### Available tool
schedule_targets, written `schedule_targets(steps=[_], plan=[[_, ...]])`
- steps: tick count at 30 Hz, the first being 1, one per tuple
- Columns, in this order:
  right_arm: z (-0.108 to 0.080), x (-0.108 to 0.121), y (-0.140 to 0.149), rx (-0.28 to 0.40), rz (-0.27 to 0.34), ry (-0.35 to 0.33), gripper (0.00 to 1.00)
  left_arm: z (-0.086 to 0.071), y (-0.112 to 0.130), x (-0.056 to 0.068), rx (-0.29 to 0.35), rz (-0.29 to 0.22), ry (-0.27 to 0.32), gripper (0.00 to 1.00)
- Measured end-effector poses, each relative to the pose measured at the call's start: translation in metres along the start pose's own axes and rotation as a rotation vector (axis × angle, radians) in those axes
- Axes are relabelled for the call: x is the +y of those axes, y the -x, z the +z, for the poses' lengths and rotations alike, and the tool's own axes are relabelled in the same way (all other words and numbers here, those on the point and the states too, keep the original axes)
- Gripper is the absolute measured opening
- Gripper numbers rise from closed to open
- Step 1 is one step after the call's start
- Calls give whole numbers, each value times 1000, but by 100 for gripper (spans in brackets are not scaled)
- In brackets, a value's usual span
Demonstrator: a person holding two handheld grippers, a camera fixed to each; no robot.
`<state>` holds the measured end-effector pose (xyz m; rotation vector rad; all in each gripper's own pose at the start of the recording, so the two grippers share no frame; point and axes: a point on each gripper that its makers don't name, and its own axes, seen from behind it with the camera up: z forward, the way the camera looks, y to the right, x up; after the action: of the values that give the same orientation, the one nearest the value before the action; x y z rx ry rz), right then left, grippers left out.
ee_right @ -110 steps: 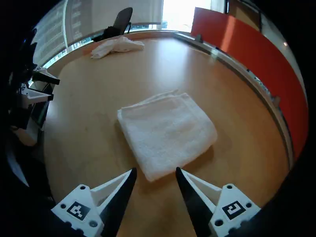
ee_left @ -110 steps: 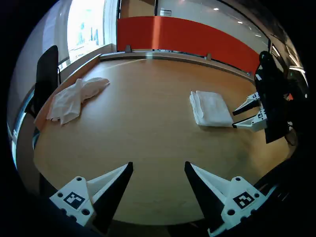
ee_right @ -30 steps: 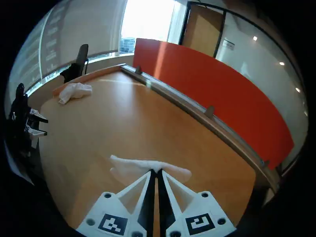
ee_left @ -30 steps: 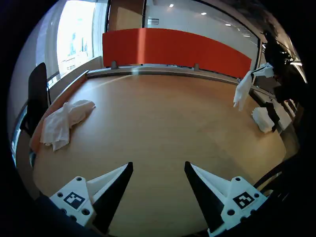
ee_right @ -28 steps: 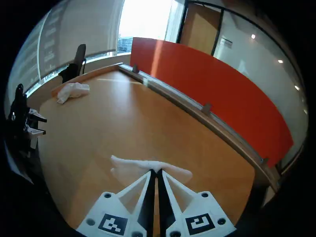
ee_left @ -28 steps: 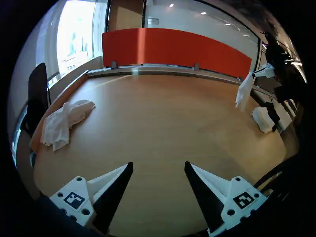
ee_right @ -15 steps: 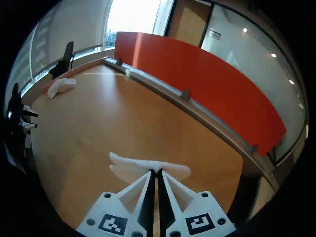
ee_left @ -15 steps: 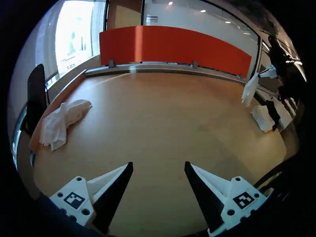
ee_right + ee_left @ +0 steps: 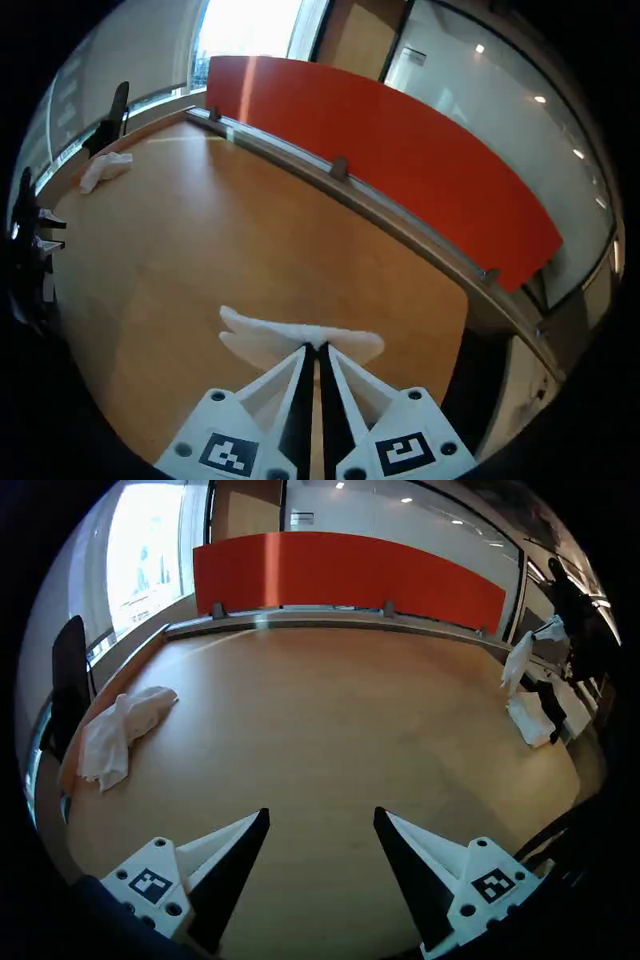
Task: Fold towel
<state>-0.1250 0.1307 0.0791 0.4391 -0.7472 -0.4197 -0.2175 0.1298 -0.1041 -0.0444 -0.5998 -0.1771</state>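
Up near the right edge of the brown wooden table (image 9: 320, 704), the right tongs (image 9: 318, 348) pinch a folded white cloth towel (image 9: 272, 332). The left tongs (image 9: 320, 814) are spread wide above the near edge.

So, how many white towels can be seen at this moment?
3: a crumpled towel at the table's left edge, a held towel pinched in the right claw, and a folded pile near the table's right edge, which may hide more.
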Motion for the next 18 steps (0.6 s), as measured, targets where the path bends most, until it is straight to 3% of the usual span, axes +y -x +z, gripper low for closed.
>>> schedule_targets(steps=[9, 18], plan=[[-15, 1, 29, -11, 46, 22, 4, 3, -2, 10, -3, 19, 19, 97], [-32, -2, 82, -51, 115, 33, 4, 4, -6, 16, 1, 36, 33, 97]])
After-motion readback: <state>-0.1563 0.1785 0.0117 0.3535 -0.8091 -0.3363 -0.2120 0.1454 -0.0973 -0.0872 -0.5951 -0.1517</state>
